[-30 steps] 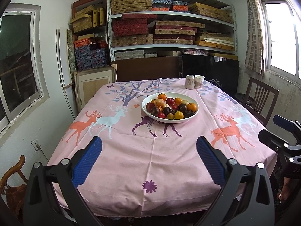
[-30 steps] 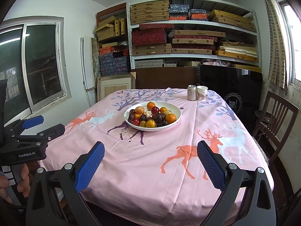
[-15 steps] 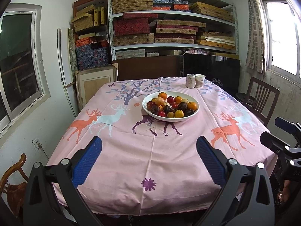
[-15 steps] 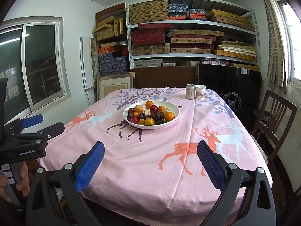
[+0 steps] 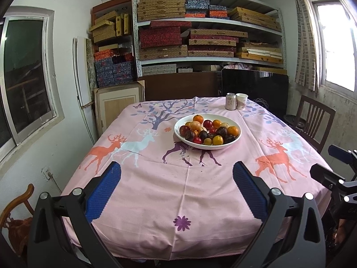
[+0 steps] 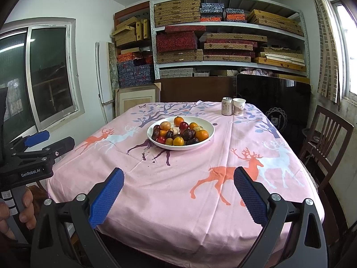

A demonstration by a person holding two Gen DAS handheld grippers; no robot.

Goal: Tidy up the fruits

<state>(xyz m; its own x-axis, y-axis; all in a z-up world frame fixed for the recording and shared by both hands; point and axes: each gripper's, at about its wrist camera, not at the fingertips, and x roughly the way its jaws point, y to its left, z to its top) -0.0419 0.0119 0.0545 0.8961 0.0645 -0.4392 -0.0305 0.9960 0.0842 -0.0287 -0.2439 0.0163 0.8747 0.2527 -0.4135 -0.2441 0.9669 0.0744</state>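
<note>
One counter fills both views, draped in a pink cloth printed with deer and trees, and it carries everything the task concerns. Past its middle, toward twelve o'clock from the left claw, sits a wide white bowl; all the fruits lie heaped inside it, oranges, red ones and dark ones mixed together, none loose on the cloth. That heap would suit either a mixed pile waiting to be sorted or fruit gathered into one dish, and the pictures do not settle which.

At about one o'clock beyond the bowl stand a drink can and a paper cup, touching or nearly so.

Both claws are at the near edge, well apart from the bowl. Left claw: blue pads spread wide, nothing between them. Right claw: the same, spread and empty.

Risks, as I judge them: the fruit is round and stacked, so pinching one from the heap could nudge its neighbours over the low rim and off the cloth. Soft dark pieces may bruise under a hard squeeze. A reach past the bowl could tip the light cup. Dragging a claw could rumple the cloth and shift the bowl.
</note>
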